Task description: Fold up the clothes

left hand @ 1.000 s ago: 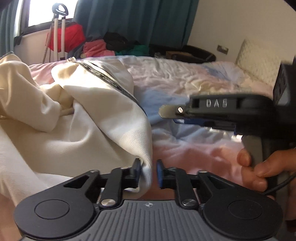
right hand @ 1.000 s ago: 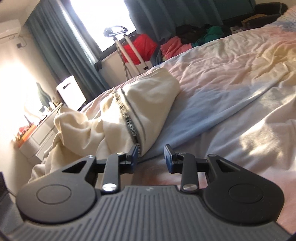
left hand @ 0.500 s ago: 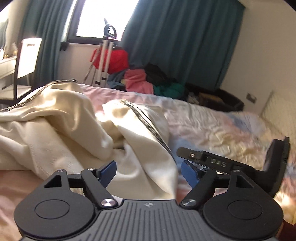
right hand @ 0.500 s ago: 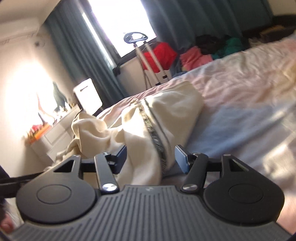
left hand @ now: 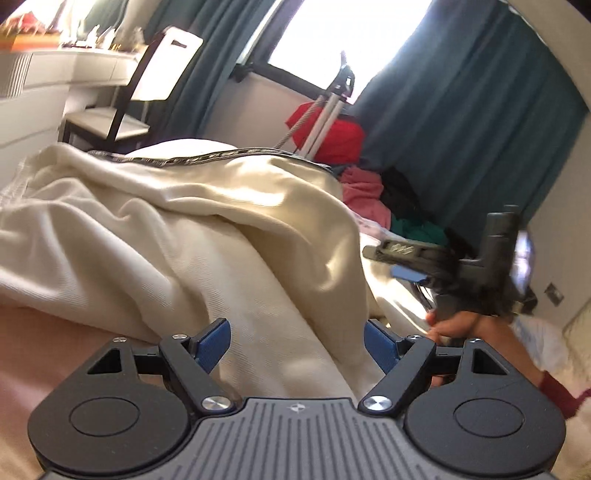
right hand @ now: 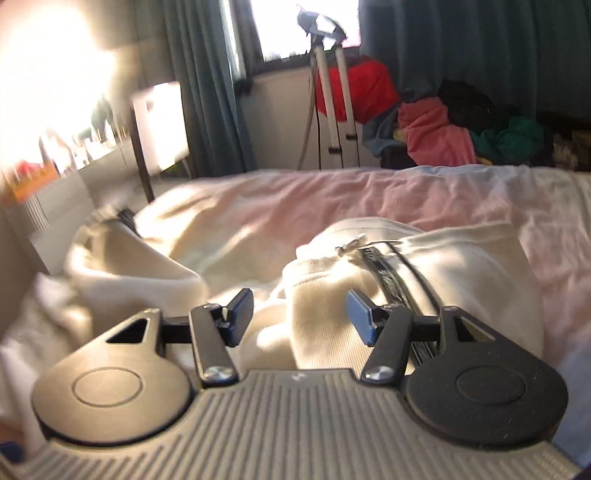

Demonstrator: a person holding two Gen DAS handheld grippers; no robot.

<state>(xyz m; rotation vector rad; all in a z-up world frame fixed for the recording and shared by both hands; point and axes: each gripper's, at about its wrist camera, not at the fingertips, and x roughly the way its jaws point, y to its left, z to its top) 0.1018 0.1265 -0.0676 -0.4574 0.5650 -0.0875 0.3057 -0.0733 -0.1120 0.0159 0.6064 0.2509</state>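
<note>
Left wrist view: low over the bed (left hand: 44,354), close behind the cream jacket (left hand: 184,236), facing the window (left hand: 332,37) and teal curtains (left hand: 461,129); right gripper (left hand: 402,264) seen at its right side

Right wrist view: low over the same jacket (right hand: 424,280), close, facing the window wall

Shared: jacket, tripod (left hand: 332,107) (right hand: 332,96), red bag (right hand: 365,88), chair (left hand: 140,85)

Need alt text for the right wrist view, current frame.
Open right gripper hovers over a crumpled cream zip-up garment on a pink bed sheet. Behind: teal curtains, a clothes pile, bright window.
</note>
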